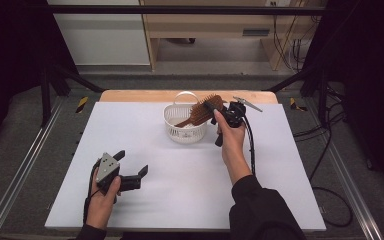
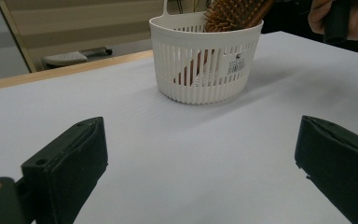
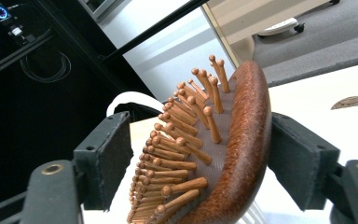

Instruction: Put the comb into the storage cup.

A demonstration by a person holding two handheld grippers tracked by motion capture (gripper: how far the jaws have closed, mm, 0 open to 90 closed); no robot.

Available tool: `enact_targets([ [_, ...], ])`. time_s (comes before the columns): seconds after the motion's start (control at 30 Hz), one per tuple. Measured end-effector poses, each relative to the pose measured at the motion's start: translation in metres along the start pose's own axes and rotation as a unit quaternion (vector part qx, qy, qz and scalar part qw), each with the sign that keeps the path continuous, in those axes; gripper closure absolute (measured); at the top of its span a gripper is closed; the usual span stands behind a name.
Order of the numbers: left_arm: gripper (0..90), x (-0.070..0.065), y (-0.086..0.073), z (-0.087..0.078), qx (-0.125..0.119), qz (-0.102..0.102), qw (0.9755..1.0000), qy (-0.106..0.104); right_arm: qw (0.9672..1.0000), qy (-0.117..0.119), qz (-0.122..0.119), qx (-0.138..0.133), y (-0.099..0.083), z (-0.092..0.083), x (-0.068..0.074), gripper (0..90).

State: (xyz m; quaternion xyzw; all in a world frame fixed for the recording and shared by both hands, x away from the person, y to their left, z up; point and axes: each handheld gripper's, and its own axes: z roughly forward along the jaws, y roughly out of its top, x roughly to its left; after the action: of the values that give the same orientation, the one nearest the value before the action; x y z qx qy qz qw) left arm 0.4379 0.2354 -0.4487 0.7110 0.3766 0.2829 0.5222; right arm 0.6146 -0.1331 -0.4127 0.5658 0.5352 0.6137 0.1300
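Observation:
A wooden hairbrush (image 1: pixel 202 110) stands head-up in a white slatted basket (image 1: pixel 172 112) at the table's far middle, handle down inside. My right gripper (image 1: pixel 211 107) reaches the brush head from the right. In the right gripper view the brush head (image 3: pixel 242 140) sits between the jaws; one pad lies close against its wooden back, while the other stands just off the bristle tips, so the gripper is open around it. My left gripper (image 1: pixel 132 162) rests low at the front left, open wide and holding nothing. It faces the basket (image 2: pixel 200 70) and brush (image 2: pixel 235 11).
The white table top (image 1: pixel 180 170) stretches between the basket and my left hand. A wooden strip (image 1: pixel 130 95) runs along the far edge. Black cables (image 1: pixel 252 145) trail from the right gripper past the forearm.

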Motion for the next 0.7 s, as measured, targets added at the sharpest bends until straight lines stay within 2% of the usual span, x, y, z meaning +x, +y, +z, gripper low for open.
enact_targets([
  [0.23, 2.5, 0.000, 0.000, 0.000, 0.000, 0.000, 1.0000, 0.000, 1.0000, -0.006, -0.005, -0.002, 0.003, -0.004, 0.001, 14.6],
  [0.7, 2.4, 0.001, 0.000, 0.000, 0.000, -0.001, 1.0000, 0.007, 0.9990, -0.013, -0.036, -0.021, 0.013, -0.024, 0.005, 11.1],
])
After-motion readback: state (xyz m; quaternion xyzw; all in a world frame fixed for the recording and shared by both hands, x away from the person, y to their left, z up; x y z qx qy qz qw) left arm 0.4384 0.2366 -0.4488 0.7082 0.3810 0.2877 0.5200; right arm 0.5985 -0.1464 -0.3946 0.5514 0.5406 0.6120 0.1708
